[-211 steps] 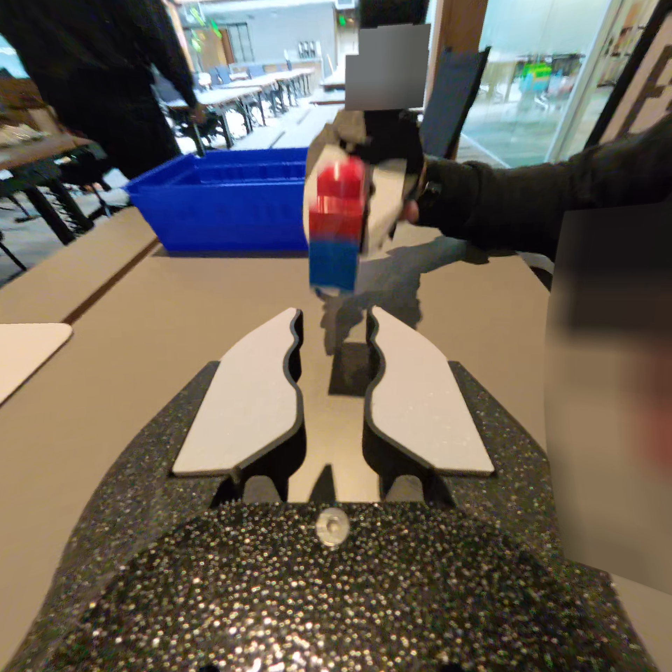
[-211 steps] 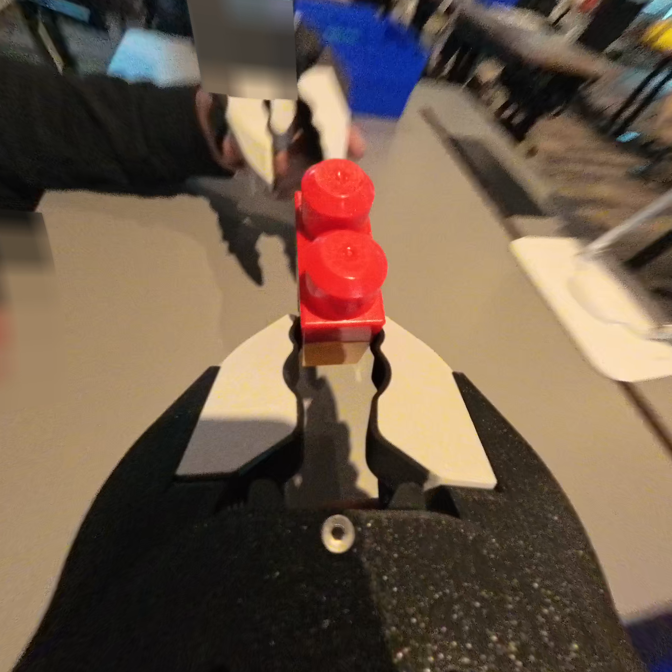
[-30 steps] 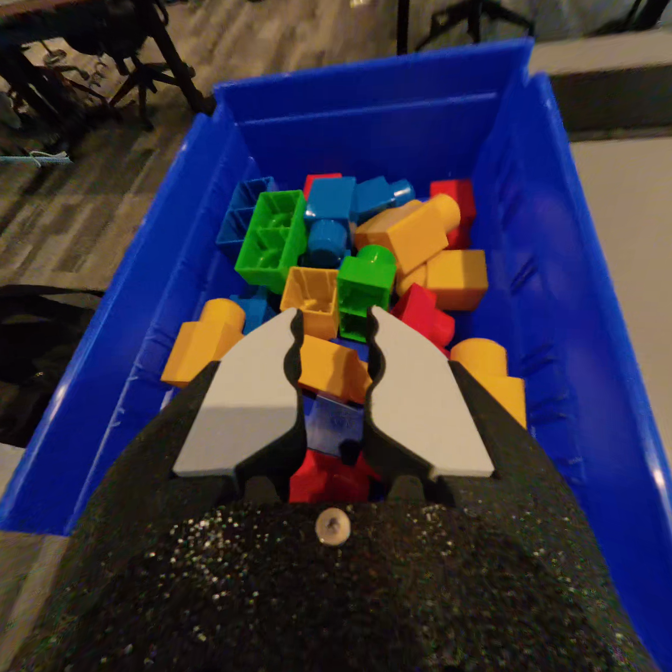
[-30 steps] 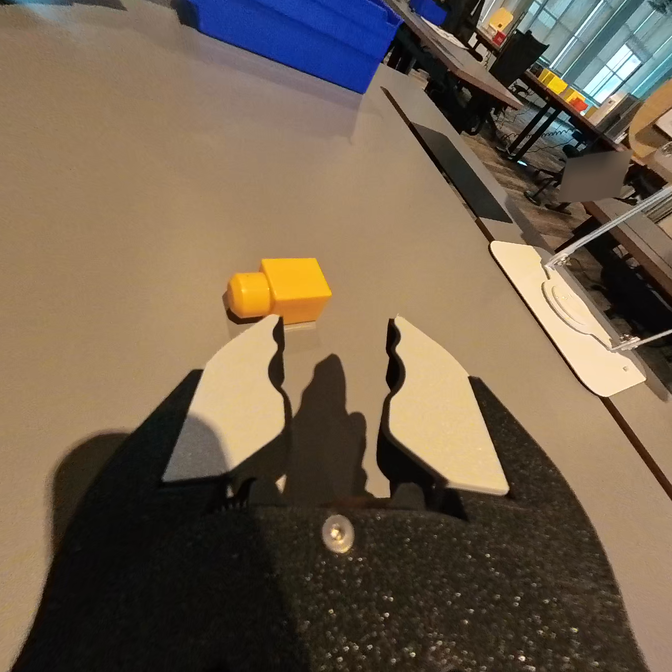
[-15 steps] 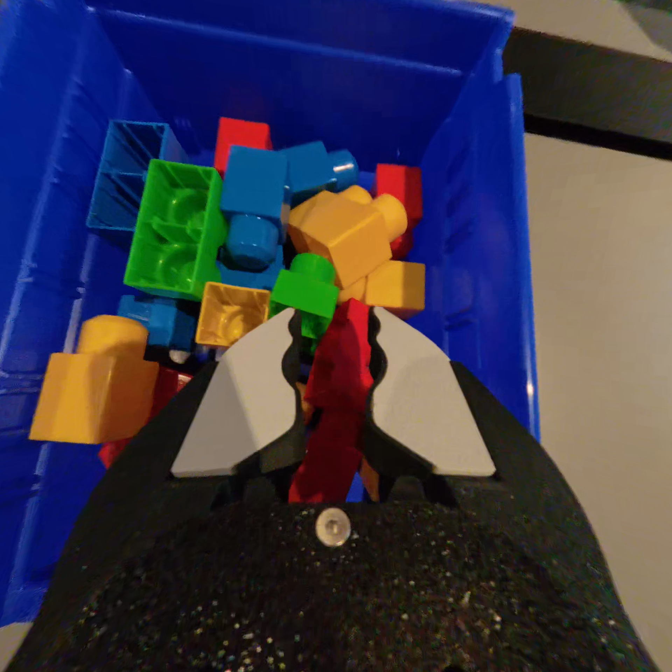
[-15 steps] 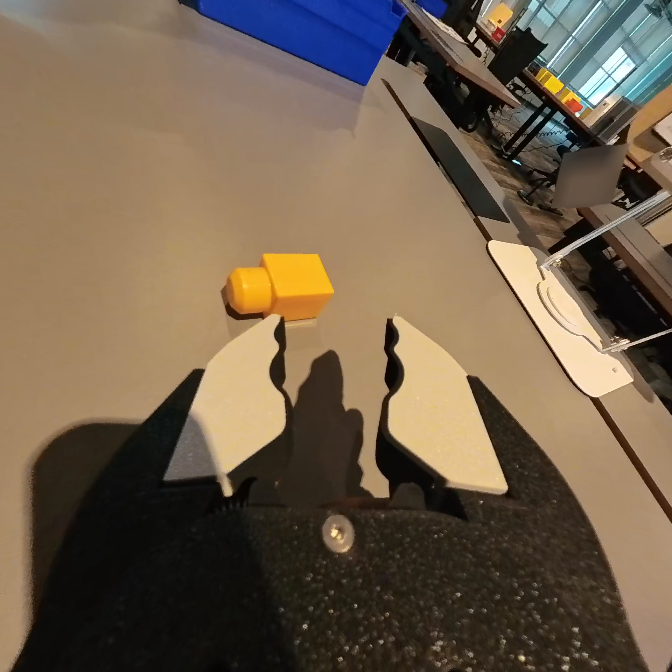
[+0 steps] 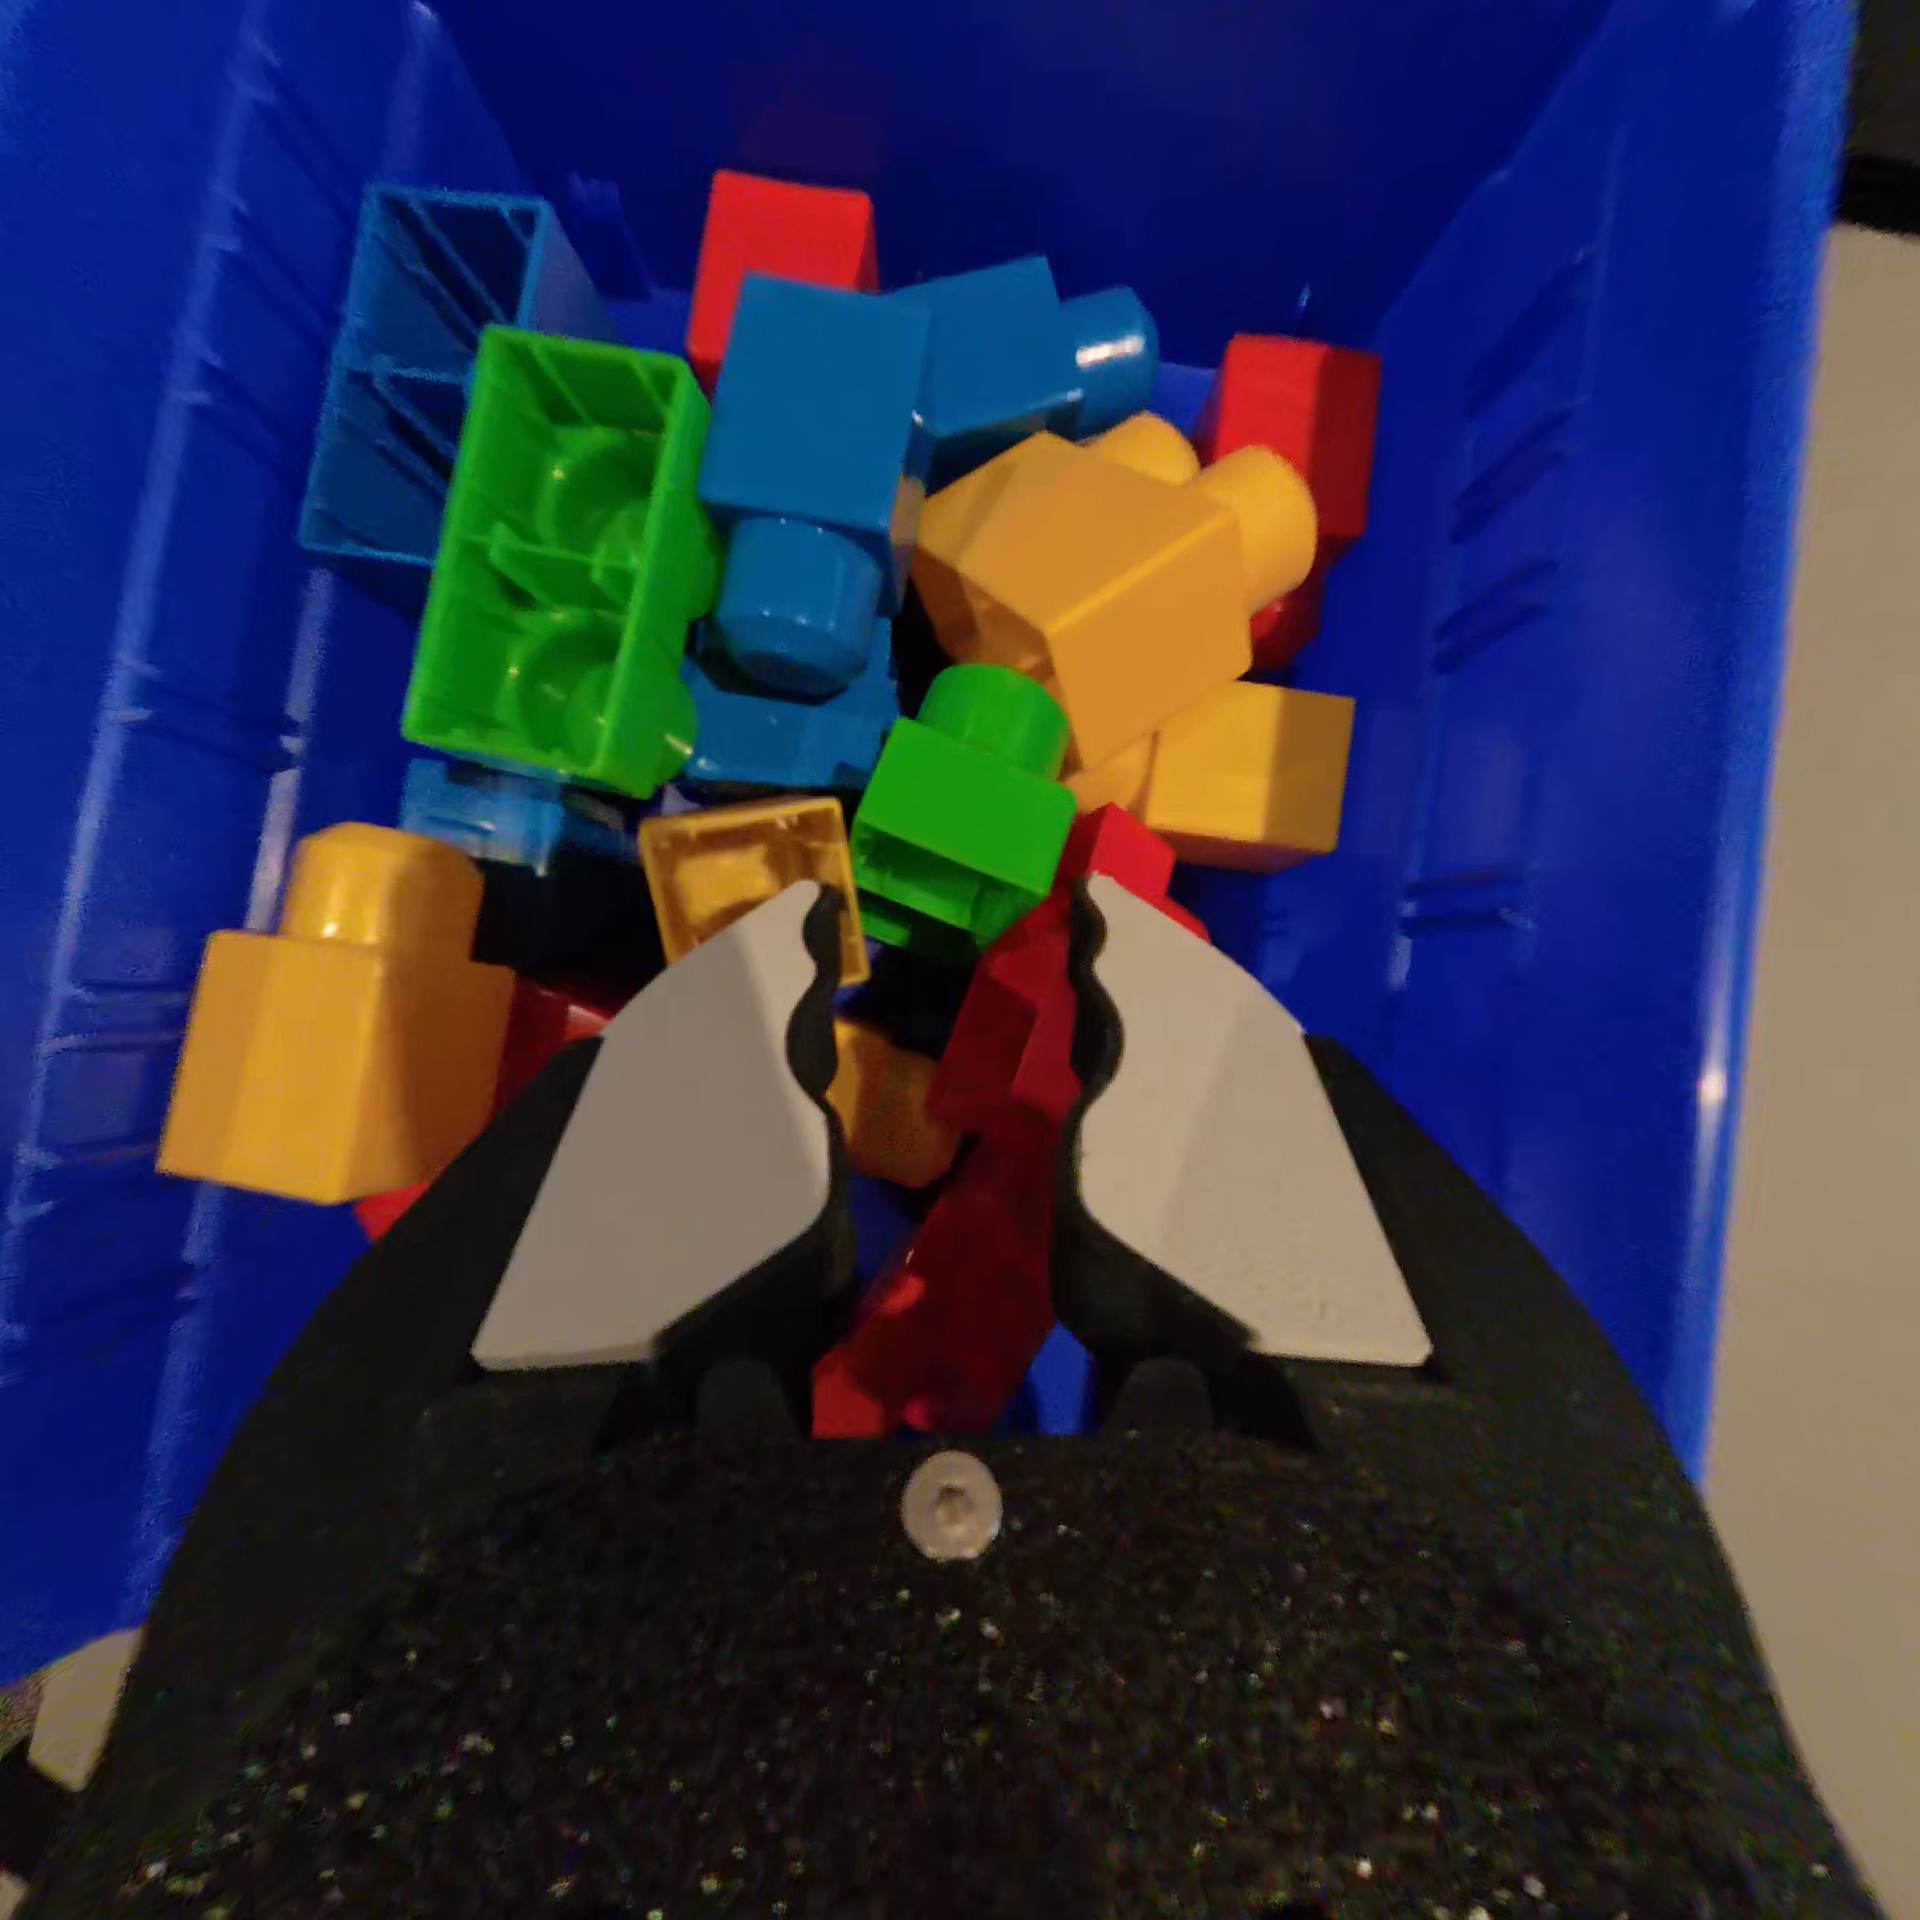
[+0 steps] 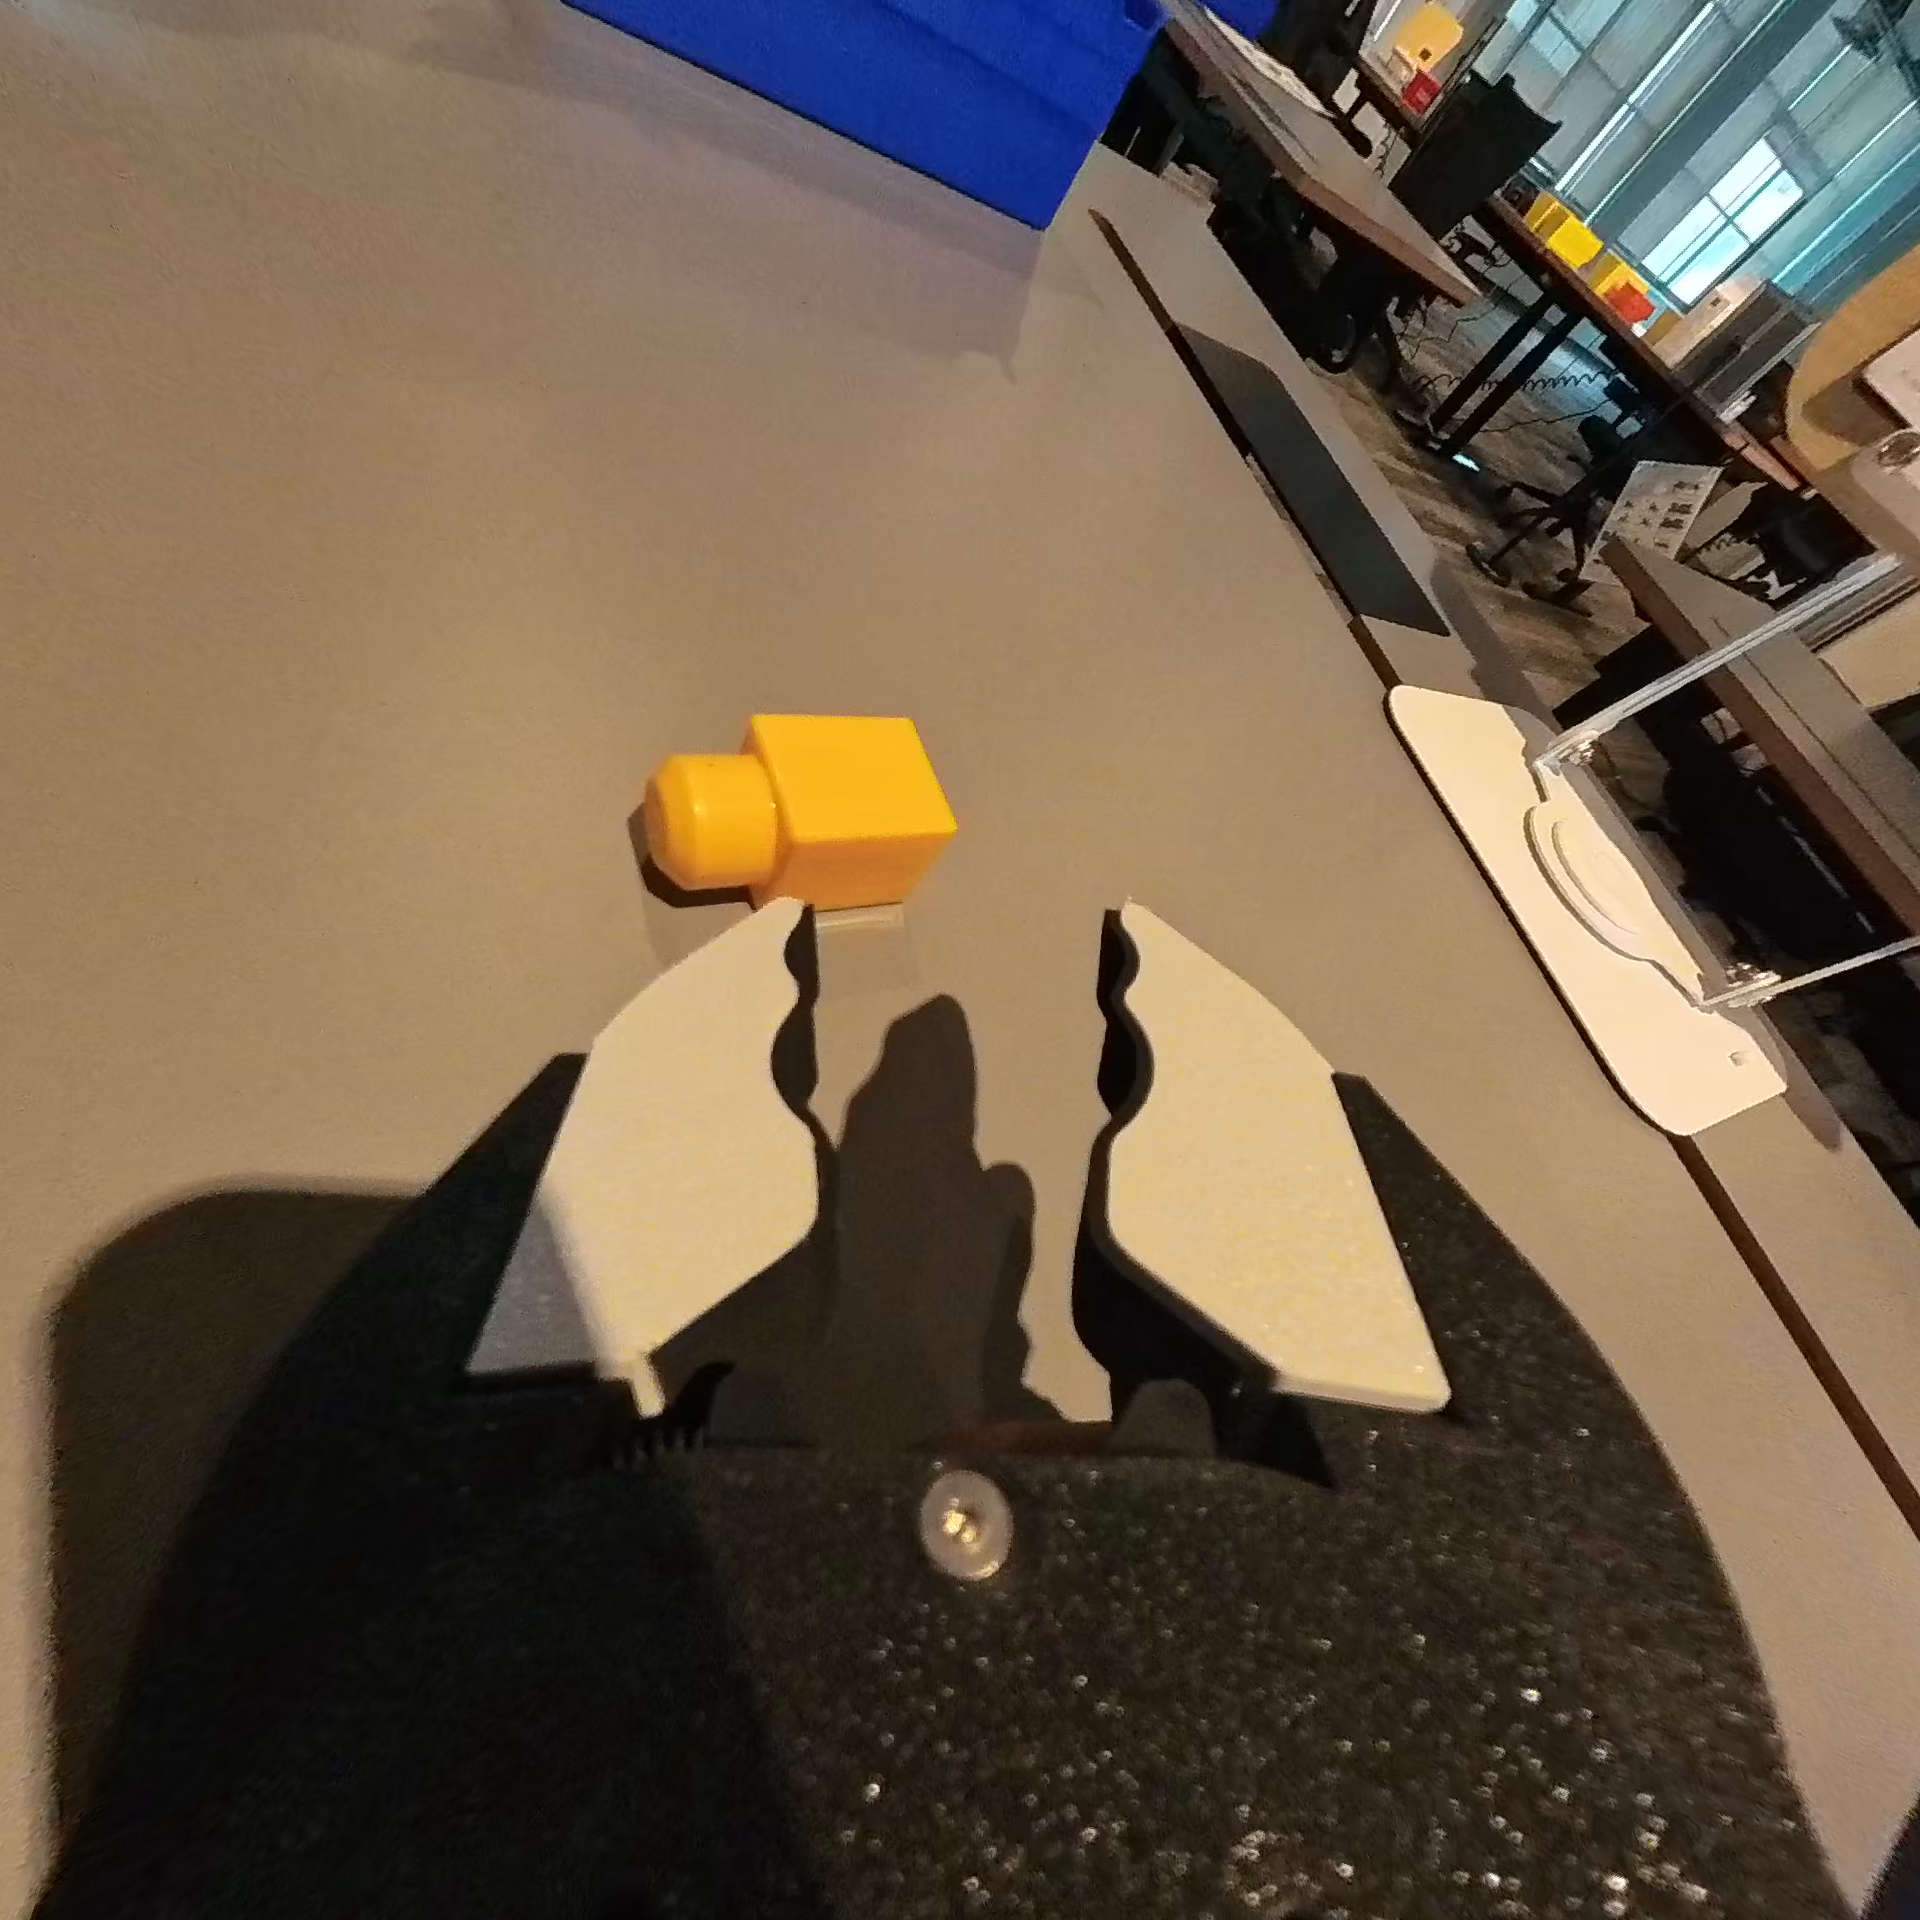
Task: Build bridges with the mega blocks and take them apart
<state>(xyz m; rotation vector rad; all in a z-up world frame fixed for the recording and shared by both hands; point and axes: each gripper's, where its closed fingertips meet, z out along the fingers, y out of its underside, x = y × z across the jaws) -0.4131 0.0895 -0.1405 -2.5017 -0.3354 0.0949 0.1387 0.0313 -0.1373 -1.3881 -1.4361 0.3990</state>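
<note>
My left gripper [image 7: 951, 894] hangs over the blue bin [image 7: 1558, 520], which holds several mega blocks in blue, green, orange and red. Its jaws stand apart, and a blurred red block [image 7: 977, 1247] lies tilted between them, against the right finger. A small green block [image 7: 966, 821] sits just past the fingertips. My right gripper [image 8: 964, 914] is open and empty, low over the grey table. A single orange block [image 8: 831, 821] lies on its side on the table just beyond its left fingertip, stud pointing left.
The blue bin [image 8: 883, 83] stands at the table's far edge in the right wrist view. A white plate with a clear stand [image 8: 1558, 883] lies at the right, past a seam in the table. Other desks and chairs stand beyond. The left gripper's tips are roughly 55 cm from the right gripper's.
My left gripper's jaws have spread a little over the bin, and the red block between them has tilted and slipped. My right gripper has edged slightly closer to the orange block.
</note>
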